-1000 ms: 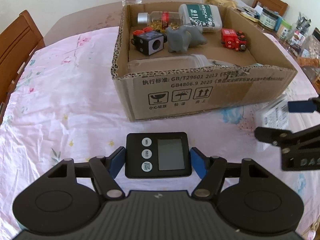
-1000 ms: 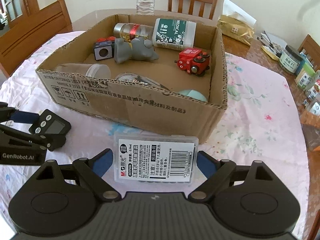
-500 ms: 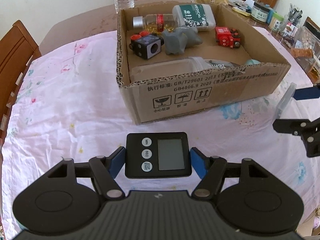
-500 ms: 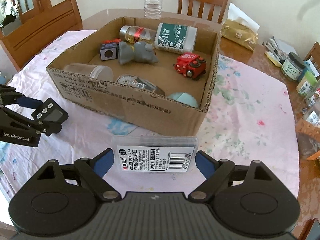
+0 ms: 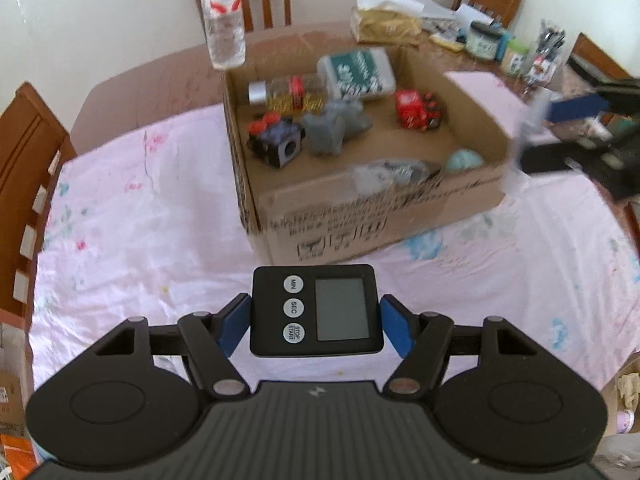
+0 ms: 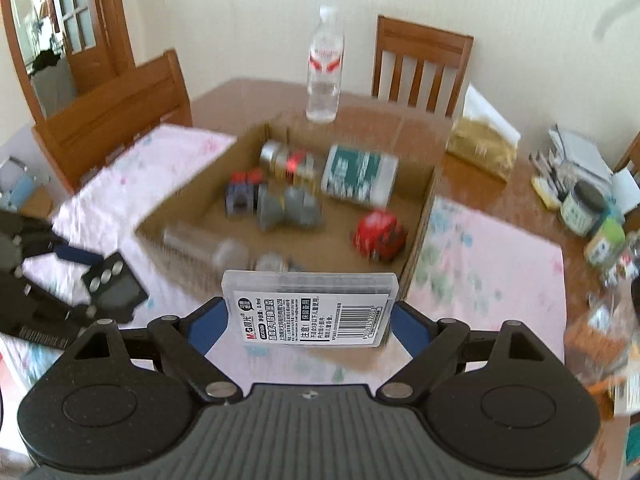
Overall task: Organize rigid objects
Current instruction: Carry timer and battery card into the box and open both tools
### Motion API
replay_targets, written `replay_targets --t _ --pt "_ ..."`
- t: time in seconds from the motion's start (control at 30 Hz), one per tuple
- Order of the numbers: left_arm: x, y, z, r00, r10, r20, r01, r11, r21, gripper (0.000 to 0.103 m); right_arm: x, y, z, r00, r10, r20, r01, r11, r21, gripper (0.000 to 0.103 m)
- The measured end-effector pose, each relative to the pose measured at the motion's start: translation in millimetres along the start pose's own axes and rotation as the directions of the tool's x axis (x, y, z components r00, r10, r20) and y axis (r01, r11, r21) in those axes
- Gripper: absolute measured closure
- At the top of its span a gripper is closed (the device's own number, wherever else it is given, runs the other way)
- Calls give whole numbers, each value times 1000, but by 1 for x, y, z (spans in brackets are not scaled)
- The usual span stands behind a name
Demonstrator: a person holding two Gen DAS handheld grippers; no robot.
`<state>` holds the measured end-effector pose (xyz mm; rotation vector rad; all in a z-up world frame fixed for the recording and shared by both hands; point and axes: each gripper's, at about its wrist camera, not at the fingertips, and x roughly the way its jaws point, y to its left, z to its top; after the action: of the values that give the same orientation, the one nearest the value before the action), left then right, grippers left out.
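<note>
Cream walls (image 6: 520,20), wooden chairs (image 6: 420,68), glazed wooden door (image 6: 60,28)

A clear water bottle (image 6: 325,80) stands upright on the brown worktop (image 6: 248,98) behind the pink floral cloth (image 5: 140,208); wooden chairs (image 6: 420,68) ring it, jars (image 6: 582,210) clustered right.

A matt corrugated cardboard box (image 5: 360,216) sits on pink floral cloth (image 5: 140,220) over a glossy wooden table (image 6: 248,96).
</note>
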<state>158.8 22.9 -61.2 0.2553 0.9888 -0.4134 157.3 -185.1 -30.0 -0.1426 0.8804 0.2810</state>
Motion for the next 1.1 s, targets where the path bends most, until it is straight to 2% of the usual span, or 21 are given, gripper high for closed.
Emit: replay_targets --t 0.07,0.23,0.33,0.37,0.43,0.6,0.87,1.1 --pt "-8 1 5 1000 0 19 0 1000 3 34 8 -1 14 1000 3 0 -3 1000 -6 12" --pt "-21 6 21 998 1 62 0 1000 -23 34 53 -2 31 995 18 -94 -21 999 -33 12" --pt "-26 8 29 996 11 87 -9 1000 -30 34 66 -2 36 995 37 -97 -38 999 -14 11" --pt "-27 9 32 995 15 96 -12 999 -32 34 69 -2 37 995 49 -91 -49 999 -2 7" --pt "-28 10 38 994 21 109 -17 999 -37 34 70 -3 39 995 68 -76 -66 997 32 0" --pt "-24 12 53 991 32 133 -28 999 -28 34 61 -3 38 997 63 -48 -60 997 56 0" --pt "-1 5 88 987 22 158 -24 1000 10 34 46 -8 23 999 -9 -39 15 988 153 0" --pt "29 -3 102 991 33 131 -37 999 31 34 36 -14 10 998 -45 -41 53 977 206 0"
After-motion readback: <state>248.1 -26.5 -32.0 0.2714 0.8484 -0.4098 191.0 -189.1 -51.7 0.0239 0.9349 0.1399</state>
